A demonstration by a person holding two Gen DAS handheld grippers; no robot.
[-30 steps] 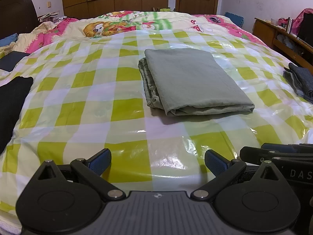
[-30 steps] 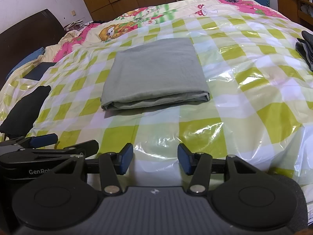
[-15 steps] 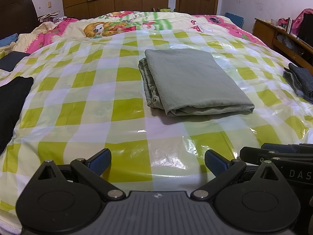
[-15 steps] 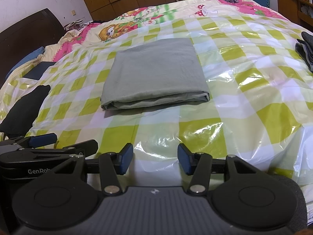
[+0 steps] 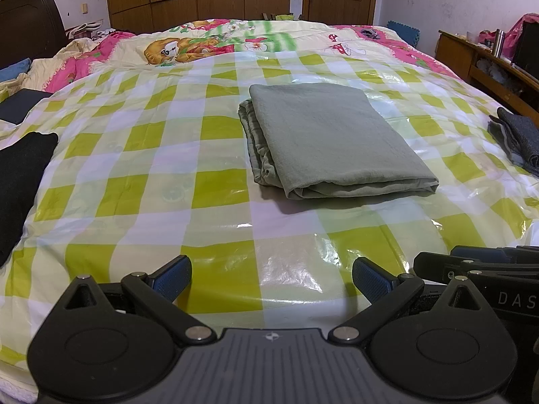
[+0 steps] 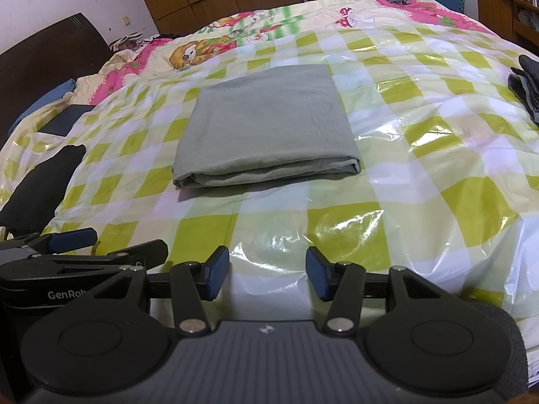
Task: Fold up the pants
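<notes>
The grey-green pants (image 5: 333, 138) lie folded into a flat rectangle in the middle of the bed, on a green-and-white checked plastic sheet (image 5: 215, 188). They also show in the right wrist view (image 6: 269, 124). My left gripper (image 5: 271, 277) is open and empty near the bed's front edge, well short of the pants. My right gripper (image 6: 267, 277) is open and empty, also at the front edge. The right gripper (image 5: 478, 262) shows beside the left one, and the left gripper (image 6: 77, 245) shows in the right wrist view.
A black garment (image 5: 20, 175) lies at the left of the bed. Dark grey clothes (image 5: 518, 138) lie at the right edge. A pink cartoon quilt (image 5: 209, 40) covers the far end. A wooden desk (image 5: 485, 64) stands to the right, wardrobes and a door behind.
</notes>
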